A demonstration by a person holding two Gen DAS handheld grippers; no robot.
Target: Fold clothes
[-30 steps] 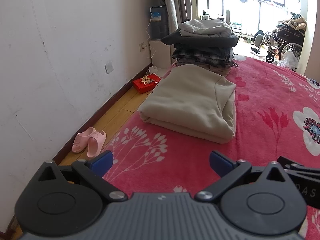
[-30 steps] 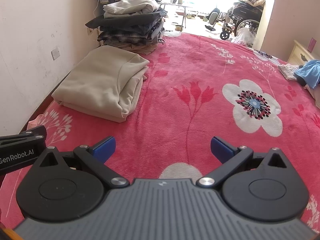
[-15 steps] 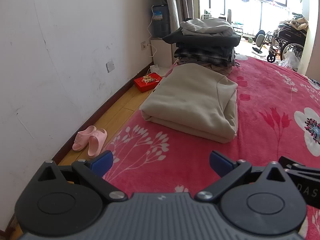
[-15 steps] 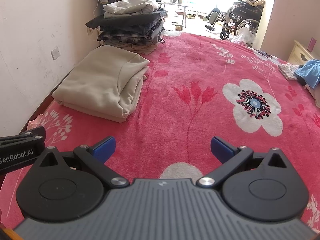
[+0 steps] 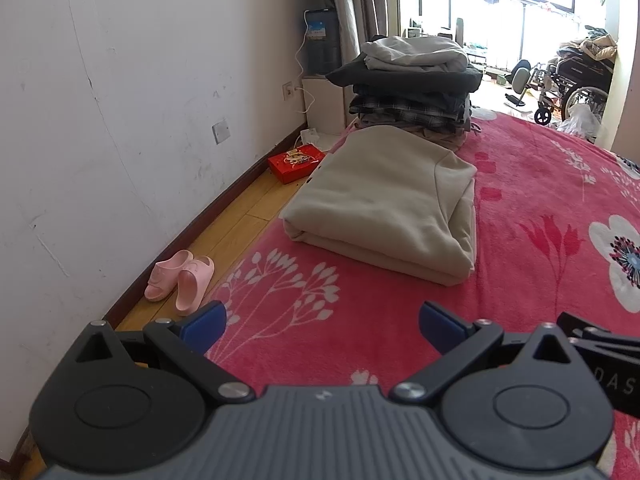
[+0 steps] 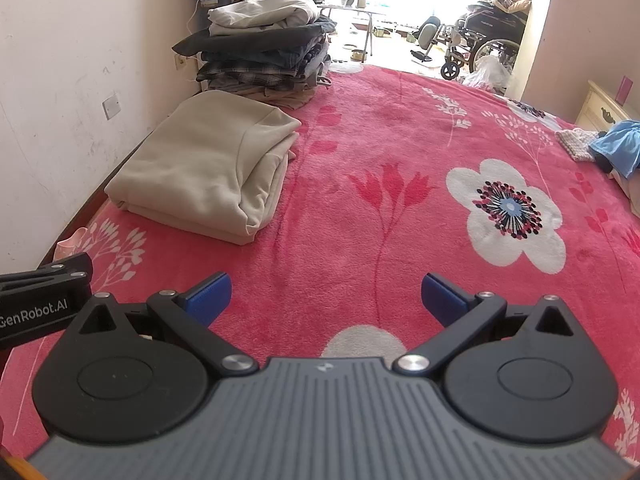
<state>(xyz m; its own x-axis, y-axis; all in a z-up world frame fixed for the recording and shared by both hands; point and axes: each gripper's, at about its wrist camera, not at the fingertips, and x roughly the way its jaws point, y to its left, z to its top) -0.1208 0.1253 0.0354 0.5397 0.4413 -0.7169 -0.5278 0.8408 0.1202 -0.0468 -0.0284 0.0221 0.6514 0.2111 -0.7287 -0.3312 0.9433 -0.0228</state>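
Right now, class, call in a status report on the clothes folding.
Left claw open, empty. Right claw open, empty. Beige garment folded on red blanket, near clothes stack. Nothing in the way.

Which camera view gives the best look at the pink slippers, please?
The left wrist view: both pink slippers sit fully visible on the wooden floor beside the bed. The right wrist view shows only a pink sliver at the blanket's edge.
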